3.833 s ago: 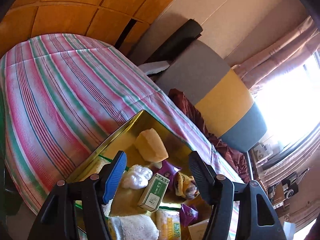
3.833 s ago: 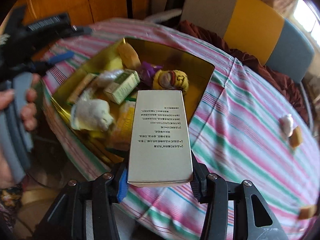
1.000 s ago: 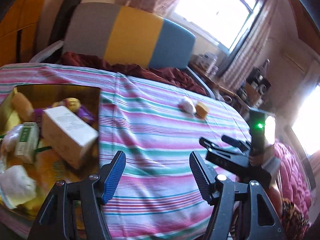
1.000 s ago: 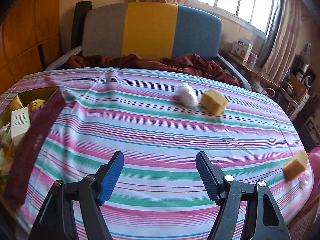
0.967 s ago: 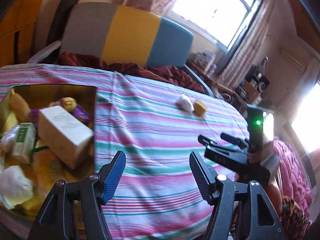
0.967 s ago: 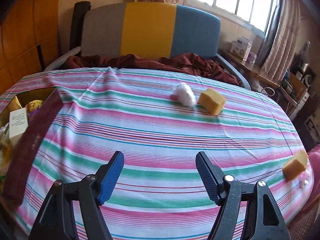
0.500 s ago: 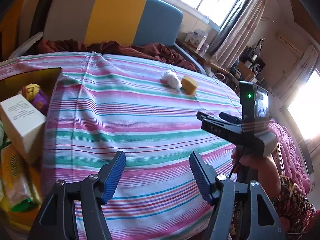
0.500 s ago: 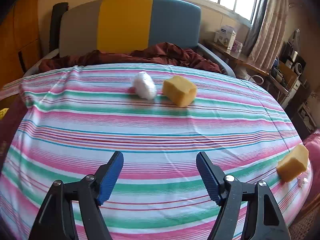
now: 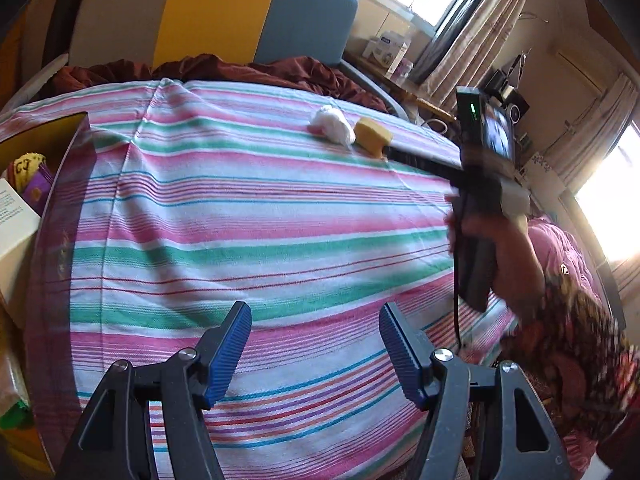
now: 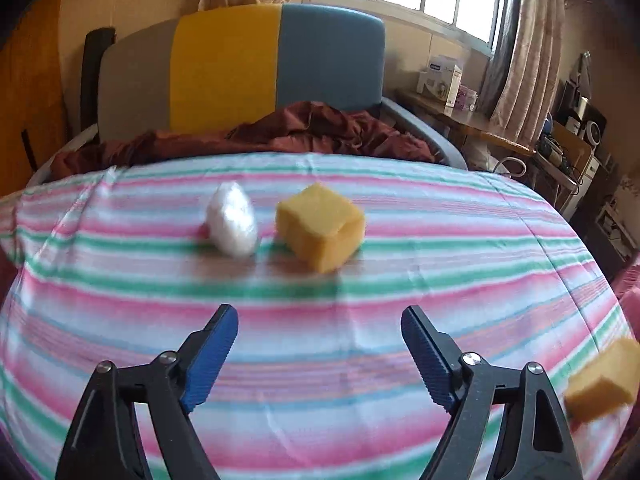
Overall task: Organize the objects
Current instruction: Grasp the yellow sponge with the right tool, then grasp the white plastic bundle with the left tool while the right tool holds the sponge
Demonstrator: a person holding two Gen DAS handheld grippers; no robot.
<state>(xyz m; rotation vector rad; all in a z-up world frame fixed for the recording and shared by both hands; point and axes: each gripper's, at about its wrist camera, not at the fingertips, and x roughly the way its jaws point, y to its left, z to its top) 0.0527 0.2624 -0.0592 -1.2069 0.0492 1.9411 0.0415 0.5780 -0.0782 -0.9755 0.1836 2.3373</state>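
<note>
A white cotton wad and a yellow sponge block lie side by side on the striped tablecloth, straight ahead of my right gripper. Its jaws are opening and nothing is between them. A second yellow sponge sits at the table's right edge. My left gripper hovers open and empty over the cloth. In the left wrist view the wad and sponge lie far off, and the gold box with a white carton is at the left edge.
A hand holds the other gripper's body over the table's right side. A grey, yellow and blue sofa back with a dark red cloth stands behind the table. A side table with boxes is at the right.
Both grippers have swung right, away from the gold box. The right gripper has come closer to the cotton wad and sponge, and its jaws stand wider. The left jaws are unchanged.
</note>
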